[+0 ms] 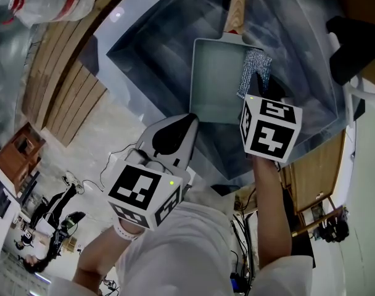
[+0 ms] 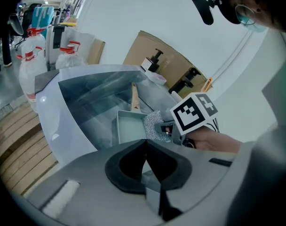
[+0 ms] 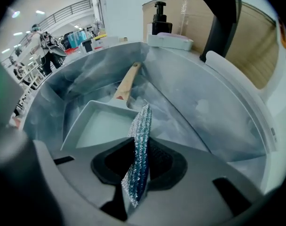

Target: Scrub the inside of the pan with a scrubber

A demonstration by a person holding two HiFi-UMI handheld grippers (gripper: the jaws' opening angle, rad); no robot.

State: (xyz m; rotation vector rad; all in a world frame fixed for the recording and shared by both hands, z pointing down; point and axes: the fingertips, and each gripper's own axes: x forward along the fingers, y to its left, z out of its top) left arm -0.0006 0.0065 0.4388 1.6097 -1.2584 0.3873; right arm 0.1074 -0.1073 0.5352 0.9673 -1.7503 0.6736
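A pale rectangular pan (image 1: 215, 79) with a wooden handle (image 1: 237, 8) lies in the steel sink (image 1: 156, 36). My right gripper (image 1: 256, 82) is shut on a silvery mesh scrubber (image 1: 255, 71), which hangs at the pan's right rim. In the right gripper view the scrubber (image 3: 139, 149) stands on edge between the jaws, with the pan (image 3: 103, 126) just beyond and to the left. My left gripper (image 1: 190, 121) hovers over the sink's near edge, below the pan, shut with nothing in it. The left gripper view shows its jaws (image 2: 146, 145) closed together, and past them the pan (image 2: 129, 126) and scrubber (image 2: 154, 126).
A black pump bottle (image 3: 160, 20) and a soap dish (image 3: 170, 40) sit on the sink's far rim. A dark faucet (image 3: 223, 22) rises at the right. Plastic bags (image 2: 32, 55) lie on the wooden counter (image 1: 64, 91) left of the sink.
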